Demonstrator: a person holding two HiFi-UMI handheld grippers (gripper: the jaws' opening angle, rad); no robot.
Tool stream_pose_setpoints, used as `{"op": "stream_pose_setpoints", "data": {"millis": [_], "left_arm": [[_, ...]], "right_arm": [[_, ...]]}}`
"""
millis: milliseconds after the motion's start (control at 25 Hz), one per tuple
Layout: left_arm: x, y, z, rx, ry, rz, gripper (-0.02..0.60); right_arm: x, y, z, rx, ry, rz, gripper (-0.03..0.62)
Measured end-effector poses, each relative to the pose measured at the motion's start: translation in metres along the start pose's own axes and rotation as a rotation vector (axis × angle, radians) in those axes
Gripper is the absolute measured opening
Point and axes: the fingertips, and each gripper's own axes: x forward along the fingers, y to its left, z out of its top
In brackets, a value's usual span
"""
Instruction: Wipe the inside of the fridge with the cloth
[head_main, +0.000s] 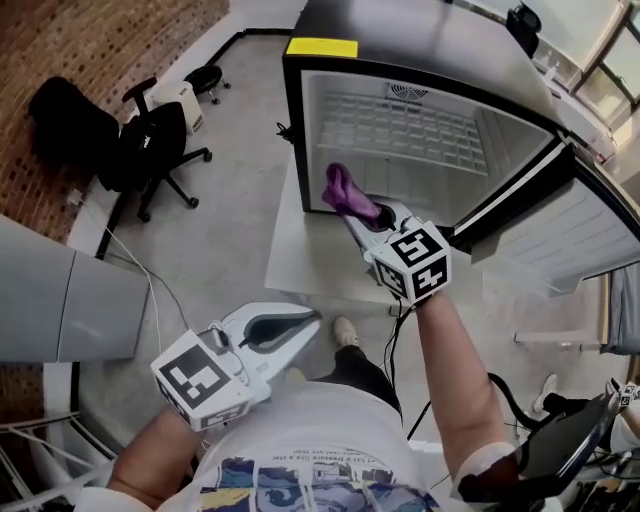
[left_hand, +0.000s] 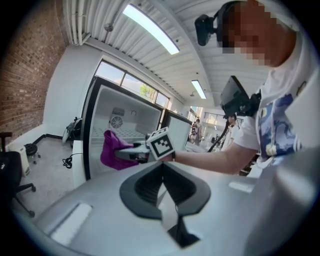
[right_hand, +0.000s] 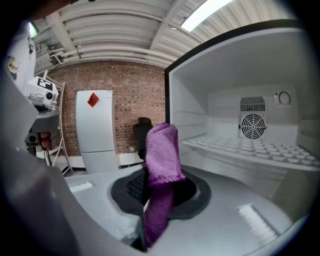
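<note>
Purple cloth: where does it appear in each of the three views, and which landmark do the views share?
Head view: the cloth is above centre, at the opening of the fridge, held by the right gripper.
Left gripper view: left of centre, before the open fridge.
Right gripper view: in the centre, clamped between the jaws.
Shared landmark: the fan grille on the fridge's back wall.

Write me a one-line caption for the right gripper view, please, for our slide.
Right gripper shut on a purple cloth at the open fridge, shelf and rear fan ahead.
</note>
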Motion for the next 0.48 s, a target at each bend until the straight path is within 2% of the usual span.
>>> {"op": "stream_pose_setpoints", "data": {"millis": [160,480], "left_arm": [[0.008,0.005,0.007,0.005,-0.005,0.005,0.006],[0.017,0.026,0.021,-0.01,-0.019,0.08,0.006]], "right_arm": [[0.014,0.001,-0.022,-0.036,0.061,0.049,0.055],[0.056,-0.01,-0.058,-0.108,0.156,0.124,0.055]]}}
